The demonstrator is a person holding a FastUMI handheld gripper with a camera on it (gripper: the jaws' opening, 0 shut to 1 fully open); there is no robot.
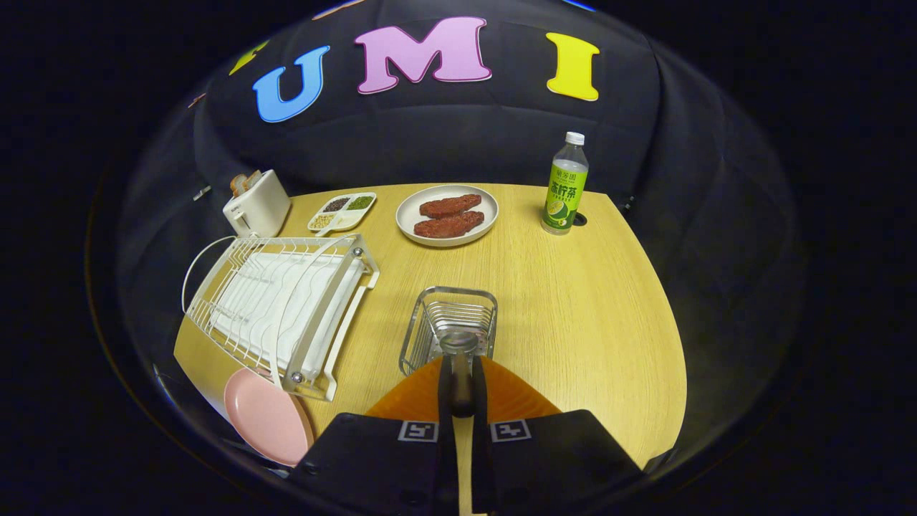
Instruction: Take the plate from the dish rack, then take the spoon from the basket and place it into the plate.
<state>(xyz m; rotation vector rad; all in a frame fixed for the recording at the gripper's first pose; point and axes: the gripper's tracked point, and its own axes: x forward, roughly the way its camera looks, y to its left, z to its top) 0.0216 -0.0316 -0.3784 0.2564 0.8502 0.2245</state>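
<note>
Spoon (459, 373) is clamped between both fingers of the gripper (462, 401), its bowl seen just above the wire basket (450, 324). Left of the basket a white dish rack (283, 312) is seen, with a pink plate (266, 416) at its near end. Beyond the basket, a plate of meat (448, 215) and a bottle (565, 186) are seen

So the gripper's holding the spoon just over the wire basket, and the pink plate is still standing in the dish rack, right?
Not quite. In the gripper view the gripper is shut on the spoon over the wire basket, but the pink plate lies on the table beside the dish rack, not in it.
</note>
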